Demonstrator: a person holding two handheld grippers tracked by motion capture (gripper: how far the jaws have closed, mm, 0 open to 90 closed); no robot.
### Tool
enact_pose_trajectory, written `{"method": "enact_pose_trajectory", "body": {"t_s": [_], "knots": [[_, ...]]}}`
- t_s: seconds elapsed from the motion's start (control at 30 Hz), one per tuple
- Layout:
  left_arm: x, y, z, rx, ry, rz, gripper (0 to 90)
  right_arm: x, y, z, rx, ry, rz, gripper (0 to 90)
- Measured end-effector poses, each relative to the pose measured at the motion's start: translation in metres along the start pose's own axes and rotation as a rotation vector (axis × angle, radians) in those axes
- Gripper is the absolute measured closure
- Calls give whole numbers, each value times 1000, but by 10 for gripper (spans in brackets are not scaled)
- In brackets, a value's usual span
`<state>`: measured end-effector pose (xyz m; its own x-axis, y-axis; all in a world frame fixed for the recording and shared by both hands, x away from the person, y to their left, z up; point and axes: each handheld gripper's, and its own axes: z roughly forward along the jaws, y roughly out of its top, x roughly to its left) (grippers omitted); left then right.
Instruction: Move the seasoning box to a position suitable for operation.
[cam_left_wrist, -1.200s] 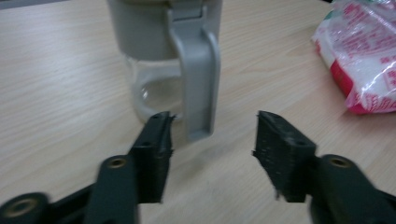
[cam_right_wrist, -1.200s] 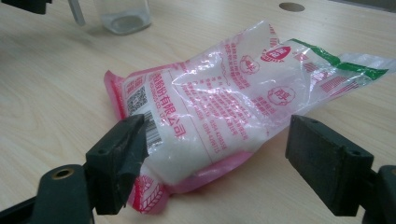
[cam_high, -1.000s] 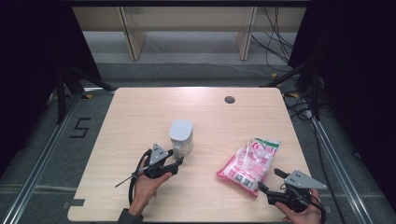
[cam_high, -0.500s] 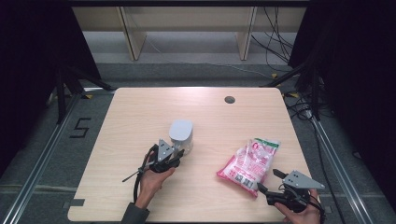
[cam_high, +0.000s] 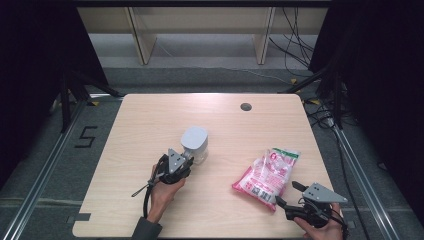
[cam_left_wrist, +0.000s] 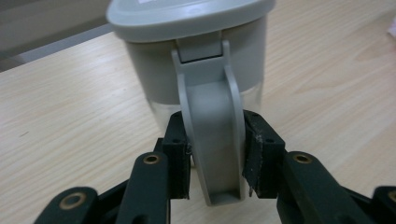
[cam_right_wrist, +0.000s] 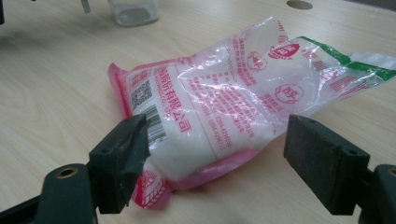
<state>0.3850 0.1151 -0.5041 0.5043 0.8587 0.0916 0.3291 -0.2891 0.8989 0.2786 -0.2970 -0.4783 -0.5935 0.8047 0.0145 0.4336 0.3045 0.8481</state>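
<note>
Left claw (cam_left_wrist: 212, 156): its pads are clamped on the grey handle (cam_left_wrist: 212, 135) of a lidded jug (cam_high: 195, 144), one pad on each flank of the handle. The jaws have just been closing onto it, and the handle sits squarely between them. The jug stands upright on the worktop (cam_high: 150, 120), a little left of centre, with its grey lid (cam_left_wrist: 187, 14) shut and its clear lower body apparently empty. It is not yet lifted; its base appears to rest on the wood.

Right claw (cam_right_wrist: 217, 168): jaws wide apart, level with the near end of a pink and white packet (cam_right_wrist: 219, 107). The left jaw tip is against or just beside the barcode corner; the other jaw stands clear of the film. No grip is made. The packet lies flat on the worktop's right side, well apart from the jug, and looks sealed, with a white granular filling.

Assessment: the work seems to concern bringing packet and jug together. Done: the jug handle is secured. Outstanding: gripping the packet, opening the lid and packet, and any transfer of contents.
</note>
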Motion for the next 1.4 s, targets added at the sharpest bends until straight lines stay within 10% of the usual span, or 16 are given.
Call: {"method": "enact_pose_trajectory", "body": {"t_s": [0.47, 1.13, 1.4], "knots": [[16, -2, 5, -3, 91, -12, 658, 2, -1, 0, 10, -3, 1, 235], [24, -11, 9, -42, 1, -85, 680, 1, 0, 0, 4, -5, -25, 240], [35, -13, 8, -20, 91, -113, 692, 1, 0, 0, 14, 9, -27, 241]]}}
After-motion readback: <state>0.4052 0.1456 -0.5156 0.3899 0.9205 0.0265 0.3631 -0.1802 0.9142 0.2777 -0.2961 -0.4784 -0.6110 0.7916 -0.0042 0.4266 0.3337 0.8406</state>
